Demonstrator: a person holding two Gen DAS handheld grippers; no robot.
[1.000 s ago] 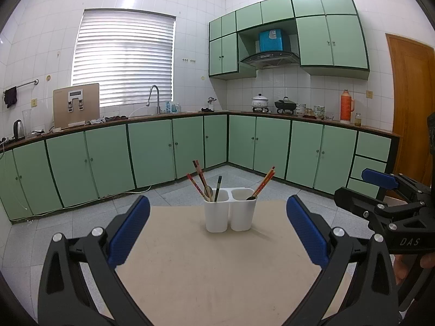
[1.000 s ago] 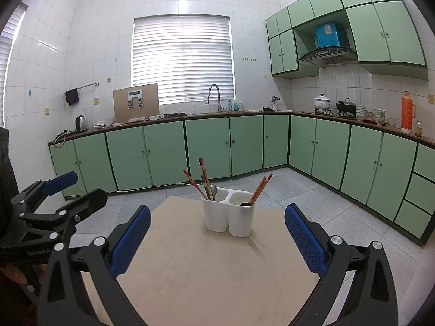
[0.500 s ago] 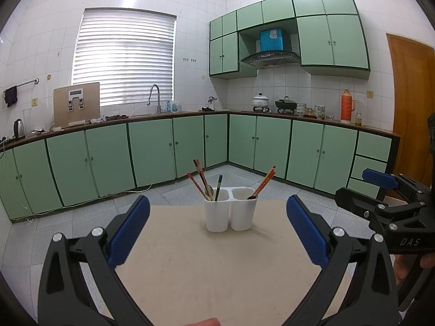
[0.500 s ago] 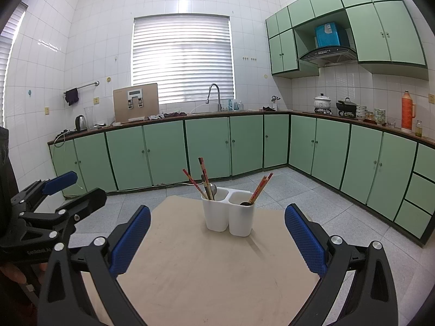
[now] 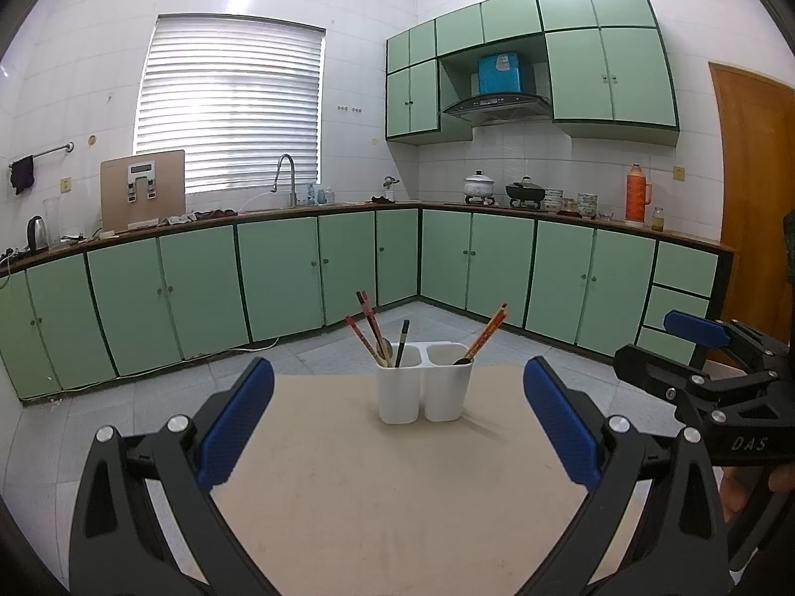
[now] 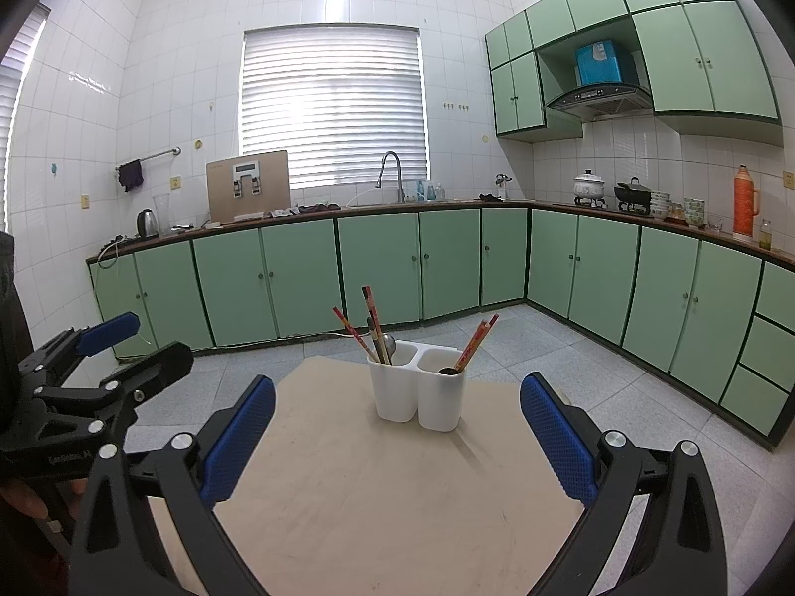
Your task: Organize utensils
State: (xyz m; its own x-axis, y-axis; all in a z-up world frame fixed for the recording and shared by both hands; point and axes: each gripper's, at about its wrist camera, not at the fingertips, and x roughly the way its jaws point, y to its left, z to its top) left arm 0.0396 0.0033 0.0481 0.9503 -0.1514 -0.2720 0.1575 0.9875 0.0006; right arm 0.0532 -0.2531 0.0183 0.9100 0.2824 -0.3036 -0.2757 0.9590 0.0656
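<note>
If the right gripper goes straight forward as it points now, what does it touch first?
Most likely the white utensil holder, which stands centred ahead between the open fingers of the right gripper. Bare table lies before it; depth is hard to judge.

"DAS" on right gripper (image 5: 695,347)

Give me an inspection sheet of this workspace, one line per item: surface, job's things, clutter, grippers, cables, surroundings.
Surface: tan table, bare around the holder.
Job's things: white two-compartment holder upright; left compartment holds chopsticks and a spoon; right compartment holds red chopsticks and a dark spoon.
Clutter: nothing seen on the table.
Grippers: left gripper and right gripper both open, empty, short of the holder.
Cables: white cord on the floor by the cabinets.
Surroundings: green cabinets, kettle, orange thermos.
</note>
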